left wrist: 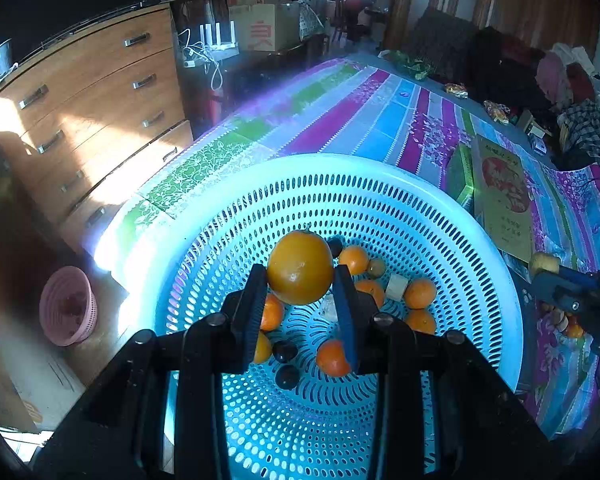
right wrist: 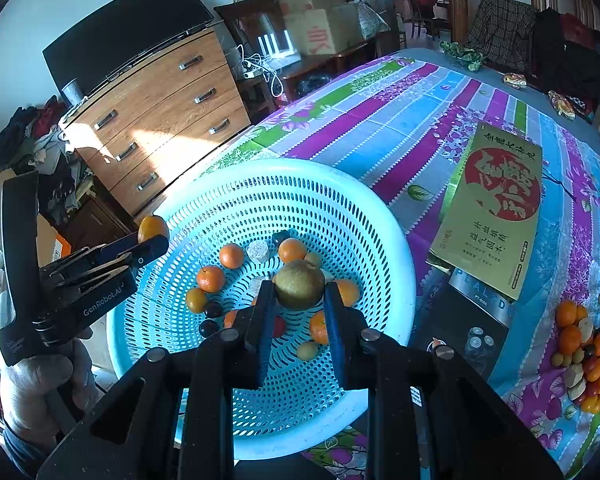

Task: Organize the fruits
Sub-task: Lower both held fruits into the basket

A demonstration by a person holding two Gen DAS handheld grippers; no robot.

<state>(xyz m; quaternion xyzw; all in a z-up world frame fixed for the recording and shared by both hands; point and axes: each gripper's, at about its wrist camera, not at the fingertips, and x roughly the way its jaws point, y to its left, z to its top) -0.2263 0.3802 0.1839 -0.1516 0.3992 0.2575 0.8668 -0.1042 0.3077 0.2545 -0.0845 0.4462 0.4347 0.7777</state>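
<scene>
Left gripper (left wrist: 300, 280): closed on an orange (left wrist: 300, 267), pads pressing its two sides; held above the basket, centre of the left wrist view.
Right gripper (right wrist: 298, 292): closed on a brown-green fruit (right wrist: 299, 284), centre of the right wrist view, over the basket's near half.
Hand (right wrist: 40, 384): lower left of the right wrist view, wrapped around the left gripper's handle.
Basket (right wrist: 396, 248): pale blue, round, perforated; fills the lower middle of both views, resting on the cloth at its left edge.
Basket contents: small oranges (right wrist: 210, 279), dark round fruits (right wrist: 209, 327), pale cut pieces (right wrist: 258, 251), small yellow-green fruits (right wrist: 307, 351), loose on the bottom.
Fruit pile (right wrist: 588, 356): mixed small fruits on the cloth, right edge of the right wrist view, well apart from the basket.
Gold box (right wrist: 496, 208): flat, red disc printed on it, right of the basket.
Cloth (right wrist: 380, 120): striped, floral; upper middle.
Dresser (right wrist: 160, 120): wooden drawers, upper left.
Pink basket (left wrist: 68, 306): on the floor, left edge of the left wrist view.
</scene>
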